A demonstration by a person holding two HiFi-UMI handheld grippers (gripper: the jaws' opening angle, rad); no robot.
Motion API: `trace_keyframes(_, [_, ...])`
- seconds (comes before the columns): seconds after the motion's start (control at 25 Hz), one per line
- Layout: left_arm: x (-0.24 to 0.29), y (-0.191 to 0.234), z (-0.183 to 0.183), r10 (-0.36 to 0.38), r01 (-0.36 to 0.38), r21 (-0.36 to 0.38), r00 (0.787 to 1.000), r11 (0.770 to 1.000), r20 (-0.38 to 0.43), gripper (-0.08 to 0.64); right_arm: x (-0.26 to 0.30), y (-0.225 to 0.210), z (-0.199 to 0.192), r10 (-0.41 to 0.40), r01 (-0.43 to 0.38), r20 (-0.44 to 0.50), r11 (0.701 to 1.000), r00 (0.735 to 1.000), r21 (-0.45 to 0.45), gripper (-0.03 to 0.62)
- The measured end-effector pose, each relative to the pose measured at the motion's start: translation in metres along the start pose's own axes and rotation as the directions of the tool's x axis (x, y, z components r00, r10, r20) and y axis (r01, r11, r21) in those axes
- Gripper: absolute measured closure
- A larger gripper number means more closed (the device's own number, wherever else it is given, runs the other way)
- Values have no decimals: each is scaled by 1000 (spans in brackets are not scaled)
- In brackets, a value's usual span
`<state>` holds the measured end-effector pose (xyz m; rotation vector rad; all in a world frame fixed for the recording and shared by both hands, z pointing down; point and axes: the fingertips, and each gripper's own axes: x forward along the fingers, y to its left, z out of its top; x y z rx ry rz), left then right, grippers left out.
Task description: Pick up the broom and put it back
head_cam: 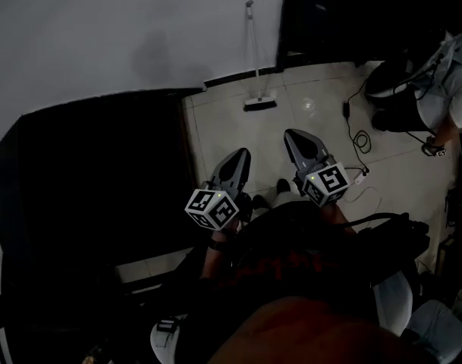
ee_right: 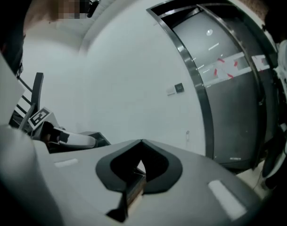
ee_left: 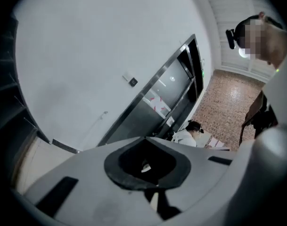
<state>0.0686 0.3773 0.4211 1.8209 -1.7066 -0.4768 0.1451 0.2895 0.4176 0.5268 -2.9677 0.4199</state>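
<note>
Broom stands against the far wall, apparently back in place, while left gripper and right gripper, both closed and empty, need only retire.

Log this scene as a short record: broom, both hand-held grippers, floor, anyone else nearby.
broom: leaning on the white wall, brush head on the tiled floor, handle pointing up
left hand-held gripper: jaws together, nothing between them, apart from the broom
right hand-held gripper: jaws together, nothing between them, apart from the broom
floor clutter: a cable lying to the right of the grippers
others: a person at the right edge of the head view
task state: broom not held by either gripper
</note>
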Motion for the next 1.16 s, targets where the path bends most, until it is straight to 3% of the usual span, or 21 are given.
trace_keyframes(0.28, [8, -19, 4, 25, -29, 155, 999, 987, 23, 555, -20, -1, 24, -19, 20, 66, 1000, 998, -19, 592])
trace_keyframes(0.52, [32, -31, 10, 17, -22, 196, 999, 980, 29, 555, -27, -5, 30, 34, -32, 82, 999, 996, -21, 592])
trace_keyframes(0.76, [70, -55, 24, -42, 39, 197, 999, 980, 11, 555, -20, -30, 53, 24, -22, 83, 999, 996, -25, 592])
trace_keyframes(1.16, [69, -63, 13, -32, 34, 211, 999, 977, -13, 555, -31, -33, 49, 18, -17, 65, 1000, 998, -13, 592])
